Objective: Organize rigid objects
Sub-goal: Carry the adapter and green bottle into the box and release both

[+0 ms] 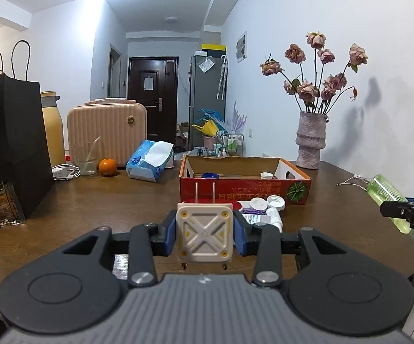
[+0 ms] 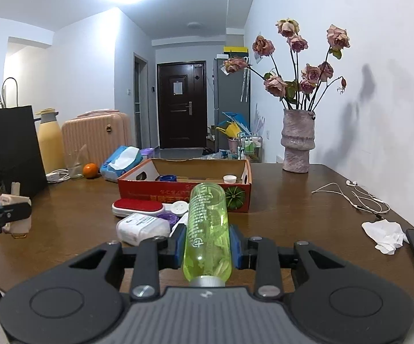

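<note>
A: Take the cardboard box (image 1: 244,185) as the landmark. It sits open-topped mid-table, with the vase of dried roses (image 1: 311,143) behind its right end and the tissue pack (image 1: 149,160) off its left end.

B: And inside it?

A: A blue ring-shaped lid (image 2: 168,178) toward the left and a white cap (image 2: 229,179) toward the right. Plenty of bare floor between them, as far as the low angle shows.

B: What is each hand carrying?

A: The right gripper (image 2: 208,243) is clenched on a green transparent bottle (image 2: 207,226), its metal cap toward the camera and its base pointing at the box's front wall. The left gripper (image 1: 205,236) grasps a cream plug adapter (image 1: 204,230) by its sides, two prongs sticking up. Both are held on the near side of the box, above the table (image 1: 106,200).

B: What lies between them and the box?

A: A cluster touching or just in front of the front wall: a red lint brush (image 2: 138,207), a white case (image 2: 142,229), a purple lid (image 2: 166,217), small white caps (image 1: 275,200).

B: So how should the drop go?

A: My judgement: carry each item over the cluster and clear of the front wall before lowering. The bottle is the longer, so lay it parallel to a long wall, where it cannot roll onto the lids. Set the adapter into the open middle, prongs away from the cardboard, and release only once it rests.
</note>
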`<state>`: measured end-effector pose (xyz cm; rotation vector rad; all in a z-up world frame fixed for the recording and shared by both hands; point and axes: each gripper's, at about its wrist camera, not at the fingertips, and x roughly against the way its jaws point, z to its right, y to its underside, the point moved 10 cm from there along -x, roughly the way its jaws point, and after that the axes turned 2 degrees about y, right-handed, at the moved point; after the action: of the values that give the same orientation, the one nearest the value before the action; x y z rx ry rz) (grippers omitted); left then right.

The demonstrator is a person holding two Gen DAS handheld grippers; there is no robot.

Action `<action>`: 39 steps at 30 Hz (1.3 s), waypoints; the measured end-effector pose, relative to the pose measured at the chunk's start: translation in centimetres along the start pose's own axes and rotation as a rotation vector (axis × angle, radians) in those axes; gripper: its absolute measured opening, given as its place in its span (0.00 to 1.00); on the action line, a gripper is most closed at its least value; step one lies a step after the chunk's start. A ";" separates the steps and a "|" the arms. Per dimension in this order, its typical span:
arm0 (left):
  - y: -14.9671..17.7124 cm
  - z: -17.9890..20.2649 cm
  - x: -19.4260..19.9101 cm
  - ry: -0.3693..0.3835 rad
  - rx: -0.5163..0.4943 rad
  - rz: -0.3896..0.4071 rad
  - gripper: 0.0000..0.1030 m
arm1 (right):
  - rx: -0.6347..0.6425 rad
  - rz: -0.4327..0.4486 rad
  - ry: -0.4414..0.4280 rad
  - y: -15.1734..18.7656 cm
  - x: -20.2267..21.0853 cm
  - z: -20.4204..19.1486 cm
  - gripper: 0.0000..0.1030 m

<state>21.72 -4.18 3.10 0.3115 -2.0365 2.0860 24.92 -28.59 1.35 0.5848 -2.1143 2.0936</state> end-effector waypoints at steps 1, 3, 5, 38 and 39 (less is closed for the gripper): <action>-0.1 0.0 -0.5 0.002 0.002 -0.005 0.38 | 0.000 -0.002 0.001 -0.1 -0.4 0.1 0.30; -0.3 -0.1 -1.6 0.004 0.005 -0.014 0.38 | 0.005 -0.008 0.001 -0.4 -1.3 0.2 0.30; -0.7 0.0 -2.8 0.005 0.000 -0.017 0.38 | 0.005 -0.014 -0.002 -0.8 -2.3 0.3 0.30; -7.9 -2.6 -29.0 0.007 0.006 -0.094 0.38 | 0.017 -0.113 -0.086 -9.5 -30.0 1.9 0.30; -7.9 -2.6 -29.9 0.006 -0.001 -0.102 0.38 | 0.019 -0.121 -0.089 -9.6 -30.8 1.9 0.30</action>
<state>52.66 -1.44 1.81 0.3990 -1.9744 2.0237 56.89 -24.27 -0.28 0.8010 -2.0491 2.0609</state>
